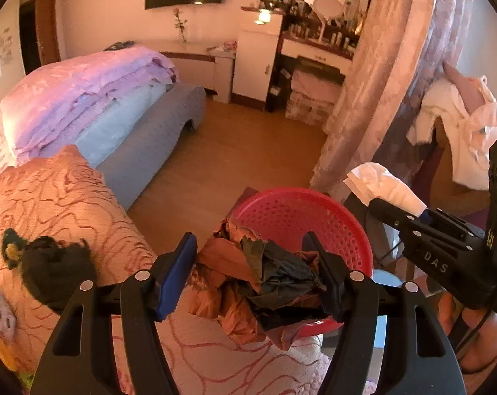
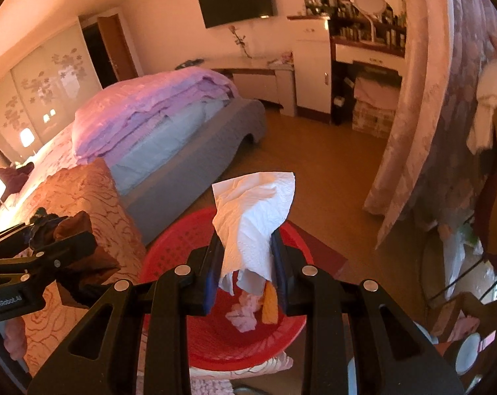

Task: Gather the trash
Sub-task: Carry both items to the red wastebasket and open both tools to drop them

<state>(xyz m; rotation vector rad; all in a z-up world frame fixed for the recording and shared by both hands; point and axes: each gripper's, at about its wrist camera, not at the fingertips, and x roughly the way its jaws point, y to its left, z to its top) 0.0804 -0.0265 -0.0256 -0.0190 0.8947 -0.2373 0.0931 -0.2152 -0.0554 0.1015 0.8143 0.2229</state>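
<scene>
You stand at the near corner of a bed with folded quilts, wood floor running away to a far dresser and a curtain hanging on the right. Just below you, between bed edge and curtain, sits the red basket, a round mesh tub with its mouth facing up; in the right wrist view a small pale scrap and an orange scrap already lie in its bottom.

Your left gripper is clenched on a crumpled wad of brown and dark paper, both pads pressing its sides. The wad is lumpy with no clear long axis, and it hangs over the near left rim of the basket, partly over the bedspread.

Your right gripper is clamped on a white tissue. The tissue's long axis runs straight along the fingers: its loose, wide end fans up and away past the tips, its lower tail dangles toward the basket floor.

The relation that matters: the basket's mouth lies directly beneath the tissue, so your right hand is the better placed to drop. Your left hand probably needs to carry the wad a little further right, clear of the rim.
</scene>
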